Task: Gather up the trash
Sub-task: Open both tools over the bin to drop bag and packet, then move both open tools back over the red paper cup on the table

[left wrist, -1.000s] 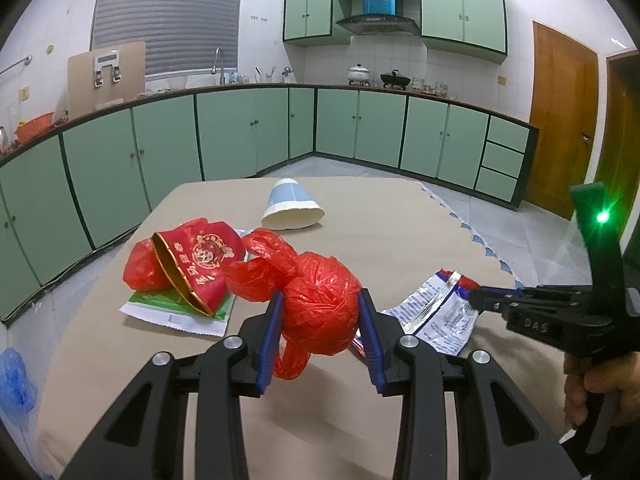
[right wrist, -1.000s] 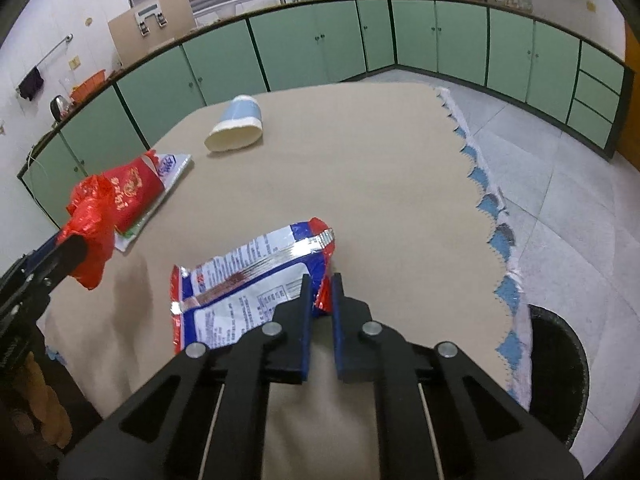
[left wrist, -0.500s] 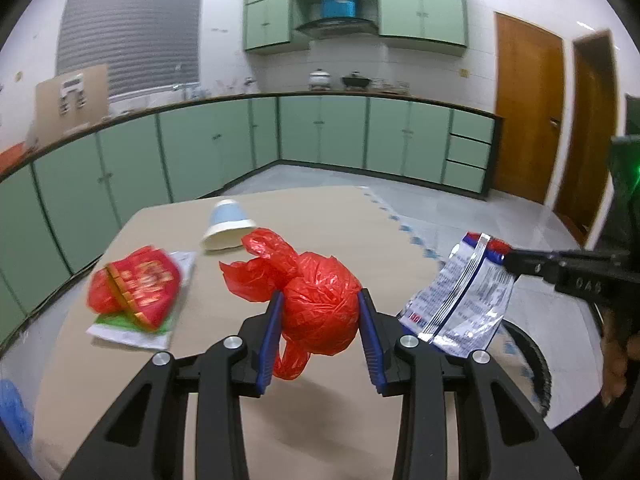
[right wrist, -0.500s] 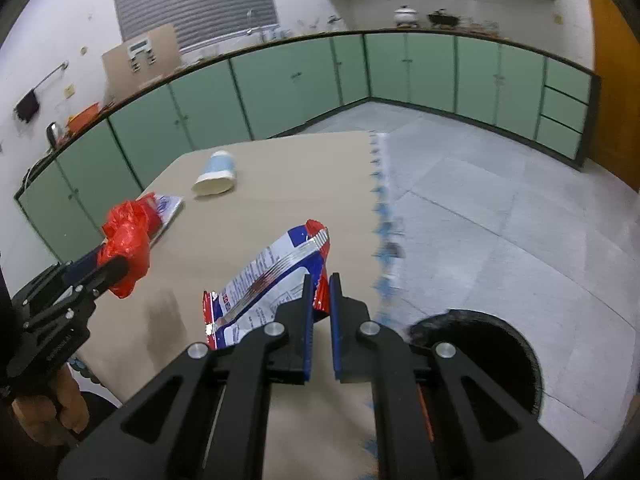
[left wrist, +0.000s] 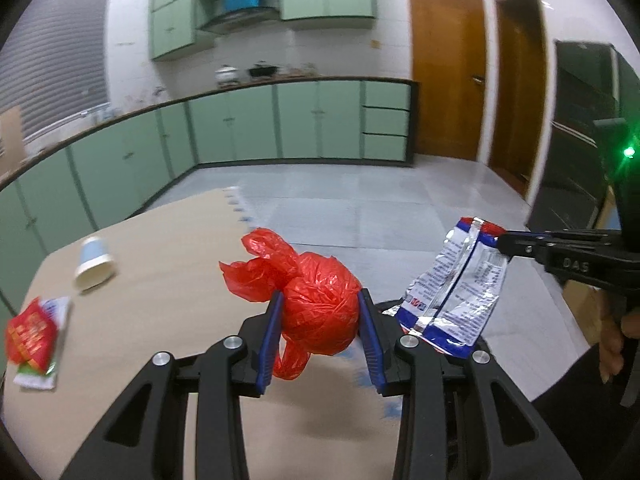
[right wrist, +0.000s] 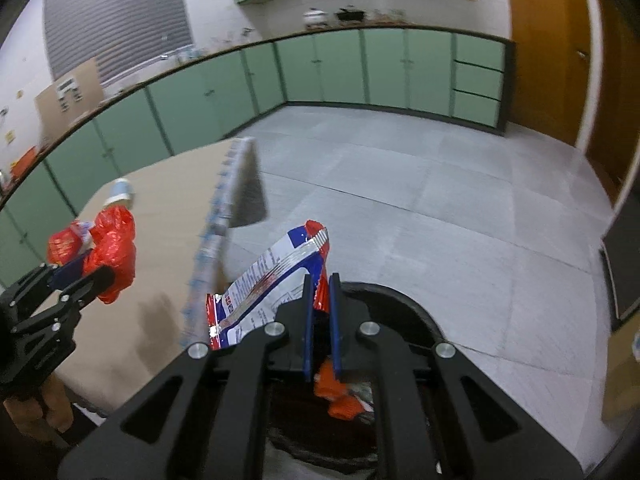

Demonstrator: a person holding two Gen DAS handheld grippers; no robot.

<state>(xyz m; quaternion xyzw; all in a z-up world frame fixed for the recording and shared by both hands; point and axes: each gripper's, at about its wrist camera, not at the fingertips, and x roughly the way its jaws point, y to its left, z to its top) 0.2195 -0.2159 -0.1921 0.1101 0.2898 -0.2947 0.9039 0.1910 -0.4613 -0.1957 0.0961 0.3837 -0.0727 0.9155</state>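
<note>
Fingers first: left gripper [left wrist: 320,338] is clamped on the balled-up red plastic bag [left wrist: 316,304], blue pads squeezing it from both sides w/ the knotted tail poking up toward the cabinets. Right gripper [right wrist: 320,318] has its fingers pressed nearly together, pinching the red corner of the foil snack wrapper [right wrist: 268,284], rest of the wrapper hanging off to the bin's left.

Landmark = the black trash bin [right wrist: 404,308] on the floor. Wrapper is pretty much right over the bin's near rim, some orange scraps [right wrist: 336,396] already inside it. Red bag is over the surface [left wrist: 160,264] edge, beside the bin, not over it yet imo. Farther from the bin, on the surface: a tipped paper cup [left wrist: 94,266] and a red packet on a green/white wrapper [left wrist: 34,338], so the job's maybe halfway.

What could go wrong:
- wrapper's light and floppy, and most of it hangs toward the surface side of the bin. Let go now and it could flutter onto the rim or the floor.
- red bag's held only by squeeze on slick plastic; a fast swing toward the bin might pop it out early.
- both grippers heading to the same bin = could bump each other.
</note>
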